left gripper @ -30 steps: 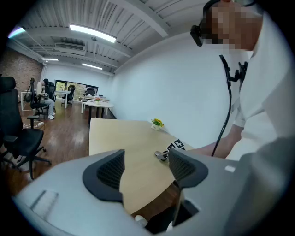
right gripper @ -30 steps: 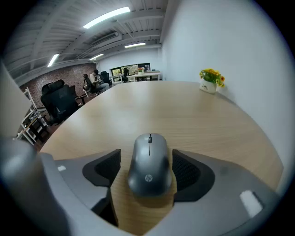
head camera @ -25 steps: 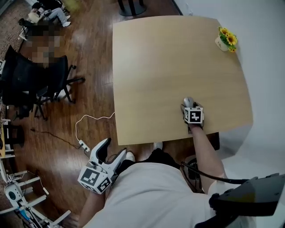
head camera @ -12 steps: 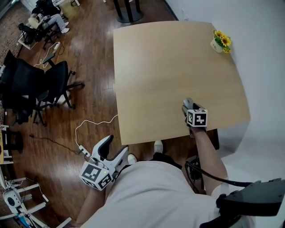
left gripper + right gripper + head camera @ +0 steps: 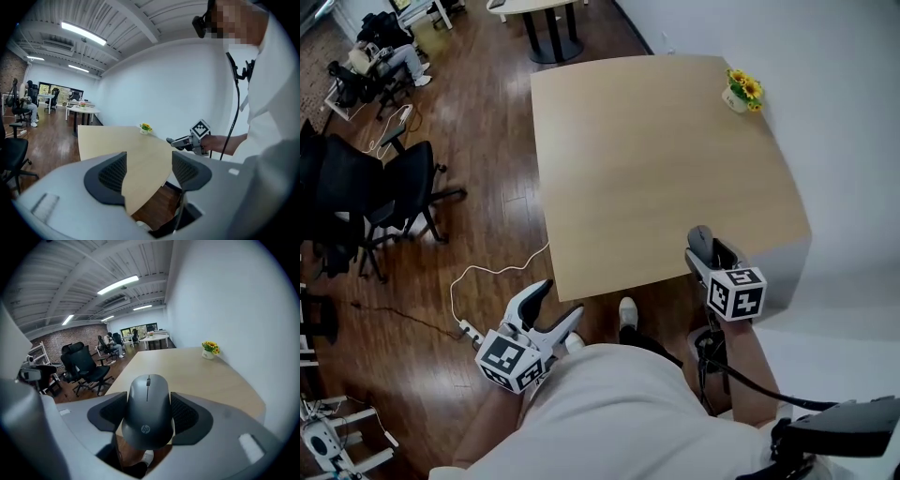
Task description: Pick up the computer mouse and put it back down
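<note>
One dark grey computer mouse (image 5: 147, 411) pinched between jaws of right gripper (image 5: 705, 251) by pale wooden table (image 5: 647, 159) edge, left gripper (image 5: 149, 171) gaping empty, risking floor drop on slackening.

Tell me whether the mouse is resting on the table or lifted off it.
Lifted: the mouse sits clamped in the right tool, held above the table edge.

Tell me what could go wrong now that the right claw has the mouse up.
1. The mouse hangs roughly over the table's near edge, next to bare floor. Released here, it may drop off.
2. The right claw grips only the mouse's smooth, rounded sides, so it could slip out on the way down.
</note>
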`<action>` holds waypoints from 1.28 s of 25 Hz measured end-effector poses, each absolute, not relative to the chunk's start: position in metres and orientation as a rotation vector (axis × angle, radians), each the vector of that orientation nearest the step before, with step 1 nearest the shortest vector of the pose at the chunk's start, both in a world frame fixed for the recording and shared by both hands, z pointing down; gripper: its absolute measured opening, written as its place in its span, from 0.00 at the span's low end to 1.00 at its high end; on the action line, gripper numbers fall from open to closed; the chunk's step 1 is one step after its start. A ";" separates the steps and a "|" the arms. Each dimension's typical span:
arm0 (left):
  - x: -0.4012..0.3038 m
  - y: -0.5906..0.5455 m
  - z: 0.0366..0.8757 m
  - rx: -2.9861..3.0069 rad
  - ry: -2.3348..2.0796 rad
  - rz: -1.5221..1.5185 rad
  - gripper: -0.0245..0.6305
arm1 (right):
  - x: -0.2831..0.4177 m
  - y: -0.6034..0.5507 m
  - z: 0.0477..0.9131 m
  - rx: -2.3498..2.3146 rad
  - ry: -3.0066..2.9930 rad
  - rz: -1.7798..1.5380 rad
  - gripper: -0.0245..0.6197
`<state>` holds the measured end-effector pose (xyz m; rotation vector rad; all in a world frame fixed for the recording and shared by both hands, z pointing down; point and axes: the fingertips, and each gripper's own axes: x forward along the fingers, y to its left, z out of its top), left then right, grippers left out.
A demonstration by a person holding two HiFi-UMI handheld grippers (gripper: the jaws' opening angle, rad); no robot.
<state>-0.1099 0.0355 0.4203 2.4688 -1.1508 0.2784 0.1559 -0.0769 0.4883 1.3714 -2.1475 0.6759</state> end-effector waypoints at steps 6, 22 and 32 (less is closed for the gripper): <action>-0.120 0.055 0.417 2.512 -1.105 0.263 0.48 | 0.144 -0.028 0.441 1.404 -2.180 0.608 0.49; -0.140 0.073 0.412 2.577 -1.036 0.253 0.47 | 0.131 0.013 0.432 1.495 -2.153 0.621 0.49; -0.160 0.060 0.408 2.458 -1.218 0.200 0.47 | 0.157 -0.084 0.492 1.474 -2.094 0.649 0.50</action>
